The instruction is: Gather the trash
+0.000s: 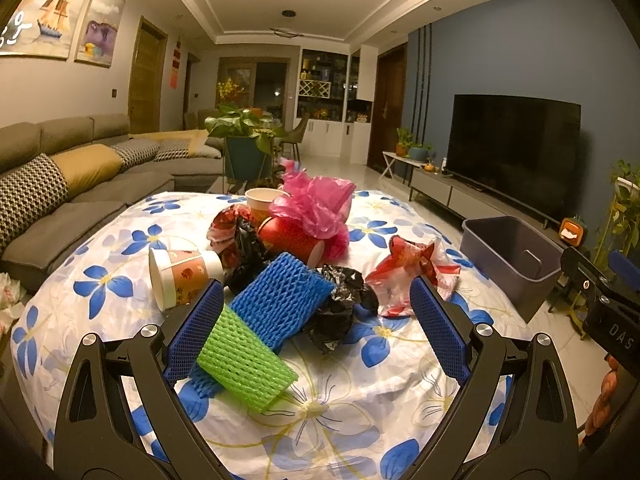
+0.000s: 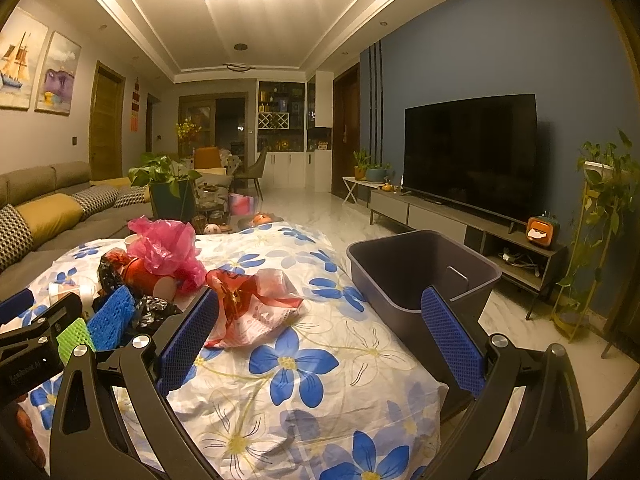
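A table under a white cloth with blue flowers (image 1: pixel 372 396) carries a heap of trash. In the left wrist view the left gripper (image 1: pixel 316 320) hangs over the near part of the heap with its fingers spread wide and nothing between them touching the pads except that the green foam net (image 1: pixel 244 364) lies just beside the left pad, at about 7 o'clock from the heap's middle. A blue foam net (image 1: pixel 280 296) lies partly over the green one, and crumpled black plastic (image 1: pixel 340 312) sits at its 3 o'clock side. A paper cup (image 1: pixel 180 280) lies on its side at 9 o'clock, a second cup (image 1: pixel 262 200) stands upright at 12 o'clock, and a pink plastic bag (image 1: pixel 316 204) is bunched on top of a red container (image 1: pixel 288 240). A red and clear wrapper (image 1: pixel 408 272) lies apart at 3 o'clock, near the right pad. In the right wrist view the right gripper (image 2: pixel 320 328) is likewise wide open and holds nothing; that same wrapper (image 2: pixel 256 308) lies just beside its left pad. The grey bin (image 2: pixel 404 280) stands off the table's edge at about 2 o'clock, partly behind the right pad. A television (image 2: pixel 472 160) stands against the blue wall beyond it.
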Demonstrator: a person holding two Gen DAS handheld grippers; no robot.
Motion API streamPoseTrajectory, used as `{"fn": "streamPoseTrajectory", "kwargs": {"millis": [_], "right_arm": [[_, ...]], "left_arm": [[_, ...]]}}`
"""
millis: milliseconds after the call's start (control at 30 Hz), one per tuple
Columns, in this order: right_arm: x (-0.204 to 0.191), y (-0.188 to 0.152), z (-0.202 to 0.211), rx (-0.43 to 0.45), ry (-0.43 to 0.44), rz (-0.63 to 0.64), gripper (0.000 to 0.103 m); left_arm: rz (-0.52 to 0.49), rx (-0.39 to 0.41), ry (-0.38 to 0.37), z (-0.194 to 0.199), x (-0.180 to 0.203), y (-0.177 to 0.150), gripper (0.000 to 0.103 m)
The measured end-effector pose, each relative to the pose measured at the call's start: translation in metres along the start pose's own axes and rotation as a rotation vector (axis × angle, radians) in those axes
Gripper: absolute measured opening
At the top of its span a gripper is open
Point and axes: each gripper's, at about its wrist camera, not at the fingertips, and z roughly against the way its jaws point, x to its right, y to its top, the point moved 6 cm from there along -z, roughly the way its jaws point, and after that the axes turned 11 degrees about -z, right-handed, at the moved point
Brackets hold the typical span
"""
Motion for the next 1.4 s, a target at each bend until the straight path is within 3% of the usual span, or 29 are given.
{"fn": "streamPoseTrajectory", "kwargs": {"millis": [333, 700, 1000, 1133, 1333, 1400], "right_arm": [[-0.004, -0.011, -0.021, -0.015, 0.006, 0.005, 0.098], [-0.041, -0.035, -0.065, -0.059, 0.079, 0.058, 0.089], [-0.067, -0.061, -0.122, -0.133, 0.108, 0.091, 0.068], [-0.072, -0.071, -0.137, -0.184, 0.122, 0.100, 0.052], [-0.078, -0.083, -0.146, -0.235, 0.144, 0.120, 0.017], [-0.080, -0.085, -0.146, -0.233, 0.149, 0.127, 0.013]], "left_arm": [[0.011, 0.010, -0.002, -0.006, -0.004, -0.002, 0.093], [0.047, 0.005, 0.091, -0.027, -0.048, -0.021, 0.093], [0.085, 0.006, 0.104, -0.038, -0.075, -0.035, 0.093], [0.070, -0.003, 0.130, -0.037, -0.082, -0.047, 0.093], [0.102, -0.065, 0.148, -0.039, -0.103, -0.073, 0.093], [0.114, -0.080, 0.136, -0.040, -0.107, -0.080, 0.093]]}}
